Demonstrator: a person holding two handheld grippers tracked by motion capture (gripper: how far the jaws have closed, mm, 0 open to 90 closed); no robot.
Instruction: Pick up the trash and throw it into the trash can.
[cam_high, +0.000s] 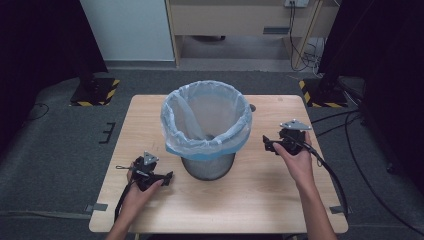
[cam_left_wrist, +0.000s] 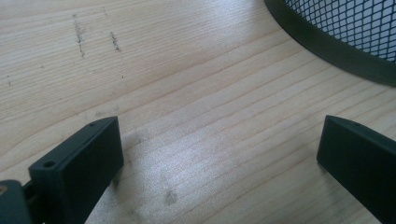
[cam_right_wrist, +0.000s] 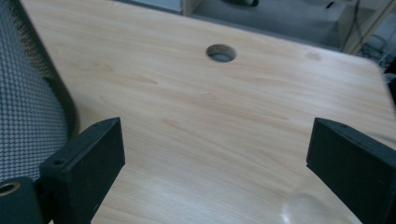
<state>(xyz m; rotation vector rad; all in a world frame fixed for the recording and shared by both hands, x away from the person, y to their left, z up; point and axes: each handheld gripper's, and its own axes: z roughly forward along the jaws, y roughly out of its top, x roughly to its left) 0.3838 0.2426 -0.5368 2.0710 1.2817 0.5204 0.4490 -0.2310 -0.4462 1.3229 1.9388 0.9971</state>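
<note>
With the translucent pale-blue plastic liner (cam_high: 206, 120) already folded over the rim of the black wire-mesh bin (cam_high: 208, 167) mid-tabletop (cam_high: 260, 200), the bagging looks finished, left tongs (cam_high: 167, 177) and right tongs (cam_high: 269, 145) spread wide, empty, either side.

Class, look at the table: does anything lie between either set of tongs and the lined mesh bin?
Nothing visible does. Bare wooden table separates the left tongs and the right tongs from the mesh bin.

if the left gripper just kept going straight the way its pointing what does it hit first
Probably the mesh bin. The left gripper, jaws open and empty, points low across bare table toward the bin's dark base rim. Depth is hard to judge, so it might scrape the tabletop first.
</note>
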